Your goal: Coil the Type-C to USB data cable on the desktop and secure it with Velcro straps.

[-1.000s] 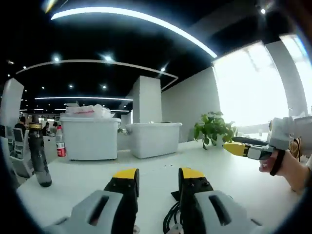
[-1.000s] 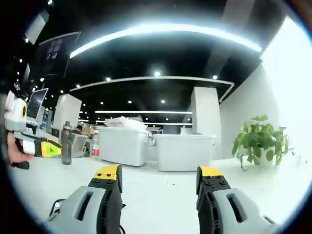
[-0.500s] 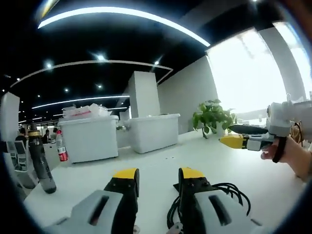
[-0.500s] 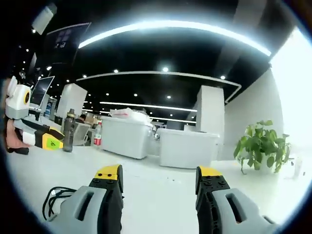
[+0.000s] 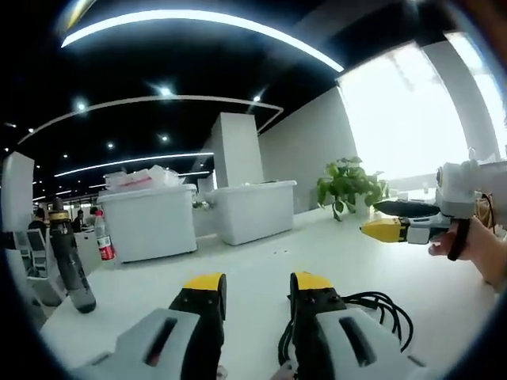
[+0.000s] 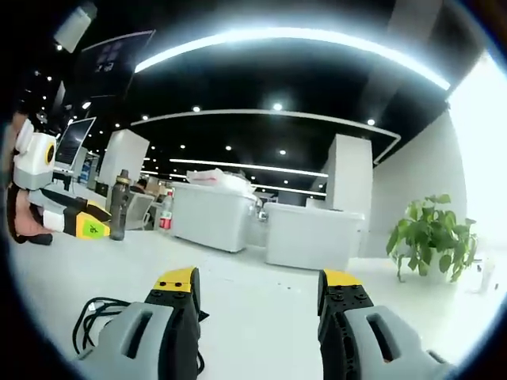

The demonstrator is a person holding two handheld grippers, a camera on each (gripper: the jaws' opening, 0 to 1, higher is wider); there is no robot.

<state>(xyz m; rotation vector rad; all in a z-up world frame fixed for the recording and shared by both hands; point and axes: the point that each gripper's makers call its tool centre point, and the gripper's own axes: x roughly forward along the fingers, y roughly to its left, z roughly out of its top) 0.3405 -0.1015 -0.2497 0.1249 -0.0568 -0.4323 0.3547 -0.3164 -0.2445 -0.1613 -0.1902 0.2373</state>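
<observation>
The black data cable (image 5: 382,307) lies in loose loops on the white desktop (image 5: 261,261), just right of my left gripper (image 5: 257,286), which is open and holds nothing. In the right gripper view the same cable (image 6: 99,318) lies to the left of my right gripper (image 6: 258,286), whose jaws stand wide apart and hold nothing. Both grippers hover above the desk, close to the cable and apart from it. The right gripper (image 5: 400,229) enters the left gripper view from the right, held by a hand (image 5: 475,249). I cannot make out a Velcro strap.
Two white storage bins (image 5: 150,223) (image 5: 255,210) stand at the back of the desk, with a potted plant (image 5: 348,184) to their right. A dark bottle (image 5: 73,265) and a red-labelled bottle (image 5: 103,237) stand at the left. The left gripper (image 6: 67,222) shows left in the right gripper view.
Both views have shifted, and more of the cable's loops now show beside the jaws. Both grippers stay open as before.
</observation>
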